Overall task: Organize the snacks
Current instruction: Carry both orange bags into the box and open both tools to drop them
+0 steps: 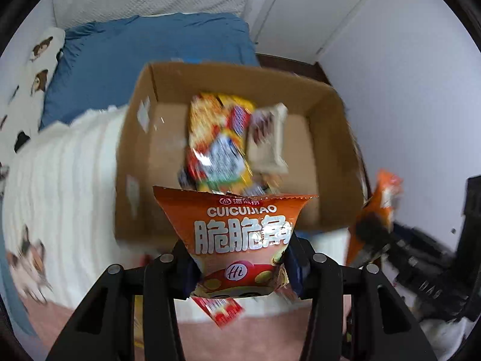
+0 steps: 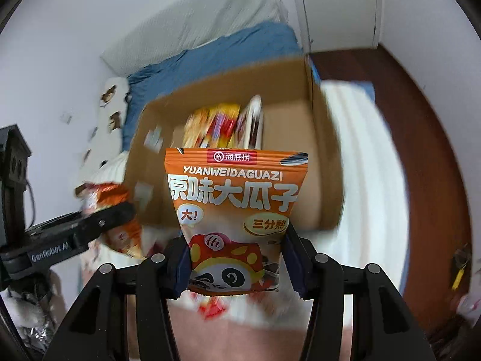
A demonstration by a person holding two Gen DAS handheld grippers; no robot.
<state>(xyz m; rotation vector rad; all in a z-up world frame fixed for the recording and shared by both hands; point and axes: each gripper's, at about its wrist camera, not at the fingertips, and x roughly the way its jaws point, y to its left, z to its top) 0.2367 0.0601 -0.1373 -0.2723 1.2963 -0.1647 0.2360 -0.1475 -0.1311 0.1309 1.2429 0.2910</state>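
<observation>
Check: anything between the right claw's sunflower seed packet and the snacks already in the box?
Nothing. In the right wrist view the sunflower seed packet overlaps the cardboard box, snack pile directly behind.

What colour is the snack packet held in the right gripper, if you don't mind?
Orange snack packet with white lettering, clearest in the right wrist view.

Orange snack packet [image 1: 237, 234], left wrist view: "CUICUIJIAO", large white 脆脆角, "Hi" roundel.
Orange seed packet [image 2: 234, 210], right wrist view: red tag 海底捞, "YUANWEIDAGUAZI", 原味大瓜子, 大!, 三分熟.
Left gripper's black finger [image 2: 60, 240]: "GenRobot.AI".
</observation>
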